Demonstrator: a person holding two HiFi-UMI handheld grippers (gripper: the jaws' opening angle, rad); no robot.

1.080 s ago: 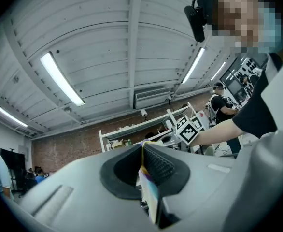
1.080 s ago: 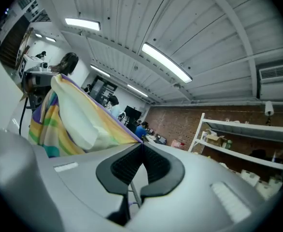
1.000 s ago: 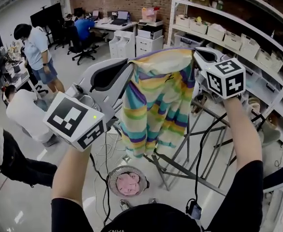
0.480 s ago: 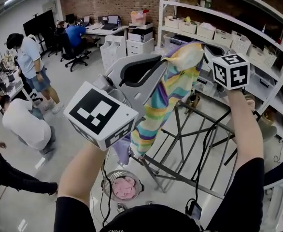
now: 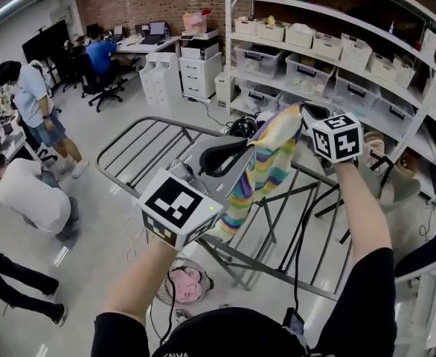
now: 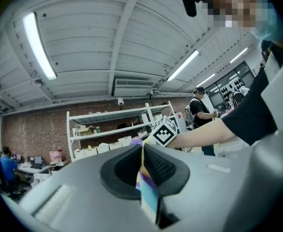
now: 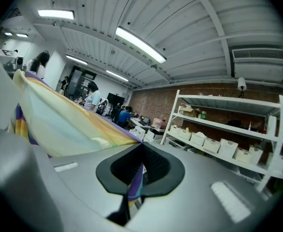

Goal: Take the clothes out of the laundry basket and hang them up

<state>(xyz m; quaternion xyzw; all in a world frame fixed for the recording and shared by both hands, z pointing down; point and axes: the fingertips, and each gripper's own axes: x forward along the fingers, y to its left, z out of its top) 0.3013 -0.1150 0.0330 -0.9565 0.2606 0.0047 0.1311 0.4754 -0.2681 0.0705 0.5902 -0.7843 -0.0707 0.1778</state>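
One grey metal drying rack point(image 5: 140, 143) spans mid-frame in the head view. Above it, at centre, one rainbow-striped garment point(image 5: 266, 169) hangs with its long axis slanting from upper right down to lower left. One laundry basket point(image 5: 205, 277) holding pink clothes point(image 5: 188, 285) sits at lower centre. The left gripper point(image 5: 249, 147) and right gripper point(image 5: 302, 111) each clamp tight on the garment's top edge.
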